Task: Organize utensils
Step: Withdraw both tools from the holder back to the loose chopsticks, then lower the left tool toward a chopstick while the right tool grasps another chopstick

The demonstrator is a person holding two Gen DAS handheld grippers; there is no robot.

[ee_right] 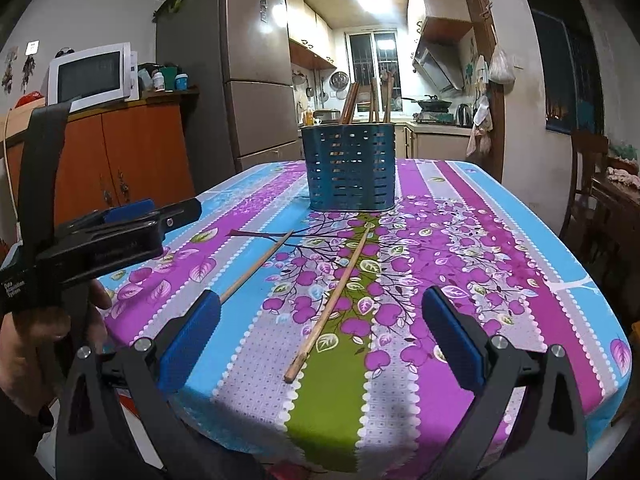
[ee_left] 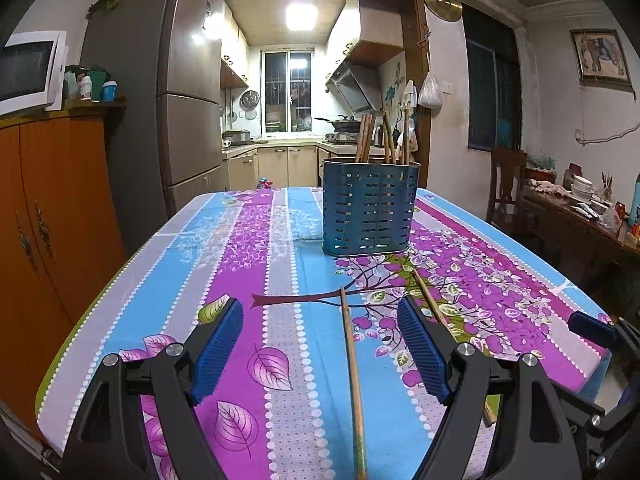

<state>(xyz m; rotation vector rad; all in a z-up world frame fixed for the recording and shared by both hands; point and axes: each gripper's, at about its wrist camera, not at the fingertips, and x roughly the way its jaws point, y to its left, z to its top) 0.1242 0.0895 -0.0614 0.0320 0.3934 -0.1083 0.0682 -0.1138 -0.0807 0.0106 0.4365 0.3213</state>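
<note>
Nearest the lens, ribbed blue rubber pads (ee_left: 218,354) on black plastic arms: left gripper (ee_left: 320,348) with jaws wide, nothing pressed between them. Same build on the right gripper (ee_right: 320,340), jaws likewise spread wide and empty.

Between the left pads, lying flat on the cloth, one slim round wooden chopstick (ee_left: 352,380), long axis running almost straight away from the camera, thin tip toward the holder, thick end near the table's front edge. Just right of it, partly hidden behind the right pad, a second wooden chopstick (ee_left: 428,296), angled slightly rightward at the near end.

From the right wrist, both sticks laid out in full: second one (ee_right: 328,308) centred between the pads, blunt square end nearest, tip leaning up and right toward the holder; first one (ee_right: 256,268) further left, near end hidden behind the left pad. Sticks apart, not touching.

Behind them, standing upright, a blue oval metal utensil holder with rows of slotted perforations (ee_left: 370,208), more wooden chopsticks poking out of the top. Underneath everything, a glossy tablecloth striped in blue, purple and grey with a printed tree and leaves (ee_left: 256,240).

Seen only from the right wrist: the left gripper's side profile (ee_right: 120,232) and the bare hand gripping its handle (ee_right: 36,320). Seen only from the left wrist: one blue pad of the right gripper at the frame's right edge.
</note>
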